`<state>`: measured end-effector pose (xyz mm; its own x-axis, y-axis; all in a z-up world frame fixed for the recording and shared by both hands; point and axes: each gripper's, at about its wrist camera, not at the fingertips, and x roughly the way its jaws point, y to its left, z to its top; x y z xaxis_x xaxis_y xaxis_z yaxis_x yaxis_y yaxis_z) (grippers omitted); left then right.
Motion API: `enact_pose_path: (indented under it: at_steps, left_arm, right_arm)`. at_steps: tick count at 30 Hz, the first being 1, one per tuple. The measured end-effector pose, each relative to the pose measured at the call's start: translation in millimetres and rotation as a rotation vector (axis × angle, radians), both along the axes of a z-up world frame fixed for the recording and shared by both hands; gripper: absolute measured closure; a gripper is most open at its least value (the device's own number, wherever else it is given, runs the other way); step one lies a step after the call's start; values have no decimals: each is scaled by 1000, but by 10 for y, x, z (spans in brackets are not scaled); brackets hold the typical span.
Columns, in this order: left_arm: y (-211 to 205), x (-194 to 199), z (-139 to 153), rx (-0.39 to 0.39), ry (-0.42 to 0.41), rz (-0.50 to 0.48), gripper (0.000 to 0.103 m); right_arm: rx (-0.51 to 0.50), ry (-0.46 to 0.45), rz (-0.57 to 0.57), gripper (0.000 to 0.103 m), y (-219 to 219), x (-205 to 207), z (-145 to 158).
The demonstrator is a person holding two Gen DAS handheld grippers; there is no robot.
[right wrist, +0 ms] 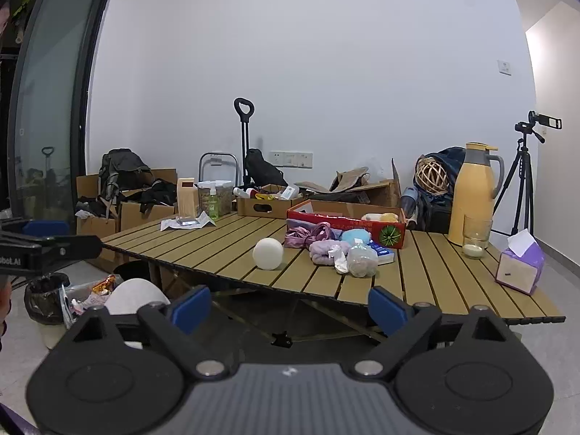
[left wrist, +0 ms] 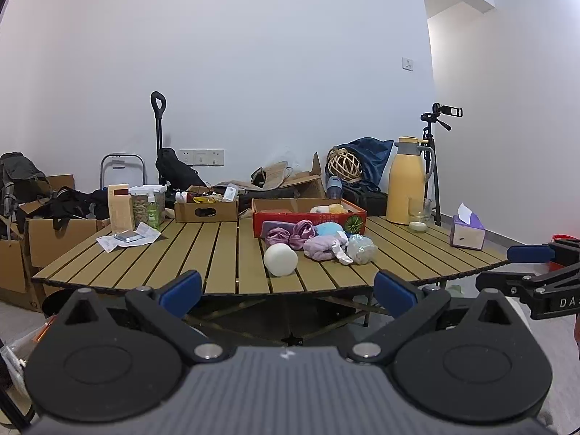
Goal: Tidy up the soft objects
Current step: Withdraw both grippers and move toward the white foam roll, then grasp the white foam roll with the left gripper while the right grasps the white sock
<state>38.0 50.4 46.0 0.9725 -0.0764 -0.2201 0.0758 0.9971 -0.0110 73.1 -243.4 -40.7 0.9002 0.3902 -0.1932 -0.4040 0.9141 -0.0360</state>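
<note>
Both hand-held grippers, left point(left wrist: 288, 291) and right point(right wrist: 289, 306), gape empty; reach the white ball point(left wrist: 280, 259) squarely, squeeze gently.

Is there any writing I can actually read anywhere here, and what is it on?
"DA", cut off by the picture edge: white letters on the right gripper, seen from the left wrist.
"obotAI", its start cut off: white letters on the left gripper, seen from the right wrist.
Red box: gold print along its front, too blurred to read.
Tissue box, carton, papers: any print too small to read.
</note>
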Motion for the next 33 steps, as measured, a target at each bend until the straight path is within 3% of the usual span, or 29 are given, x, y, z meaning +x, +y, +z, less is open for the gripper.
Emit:
enact_pose_path:
  at_steps: [9,17,21,26,30,31,32,33]
  left_arm:
    - [71,1098,-162,-41,105,12,0]
    - [-46,2383,-315,-39,141,-3,0]
    - [-38,3033,-423,-99,195,43,1]
    - [41,3579,-682,-139,292,101,12]
    - [102,3656,-899,-173,356,79,29]
    - [117,3634,-944,-195,368,68,38]
    - [122,3612,-987,-207,384,68,47]
    - [126,3593,-1022,-208,392,62,49]
  right_arm:
    - [-14,62,4,26,160,881,-108]
    - [-37,108,-5,49,422,2119,-240]
    - [-29,146,-1,57,596,2808,-311]
    - [-65,213,-38,61,748,3543,-464]
    - [-102,262,-82,63,755,3868,-608]
    - [-103,272,-82,63,744,3908,-633]
    - [-102,282,-75,66,737,3948,-672]
    - [-108,293,-68,72,739,3983,-708]
